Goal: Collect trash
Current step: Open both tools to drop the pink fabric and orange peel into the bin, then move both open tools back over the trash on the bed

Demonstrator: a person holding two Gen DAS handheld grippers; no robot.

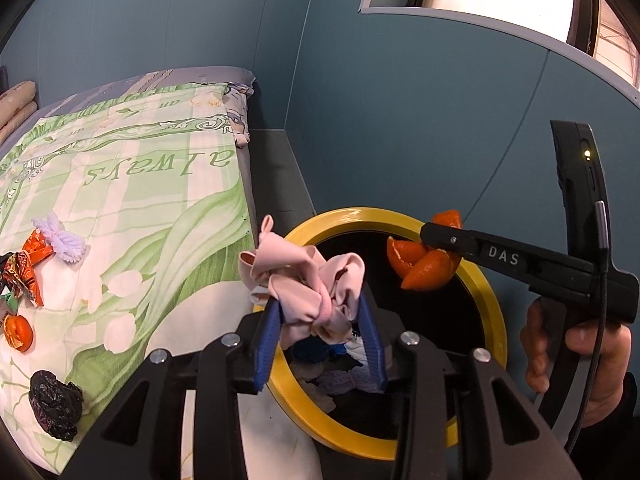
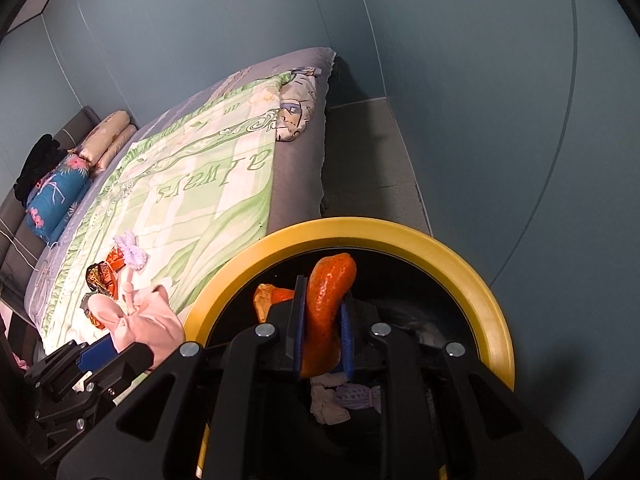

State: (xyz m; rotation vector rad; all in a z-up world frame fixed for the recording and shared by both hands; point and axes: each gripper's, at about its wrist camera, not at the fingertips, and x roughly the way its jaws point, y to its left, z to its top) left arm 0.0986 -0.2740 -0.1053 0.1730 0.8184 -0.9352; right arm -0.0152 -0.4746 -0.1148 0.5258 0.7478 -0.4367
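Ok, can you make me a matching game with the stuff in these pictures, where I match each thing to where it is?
Things:
1. crumpled pink cloth
2. orange tangerine peel
3. fluffy white yarn bow
4. round bin with a yellow rim

Places:
A. lying on the green flowered bedspread
B. on the floor beside the bed
C. between the left gripper's blue fingers
D. pinched in the right gripper over the bin

Pairs: 1-C, 2-D, 3-A, 4-B

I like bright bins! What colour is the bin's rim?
Yellow; the rim shows best in the right wrist view.
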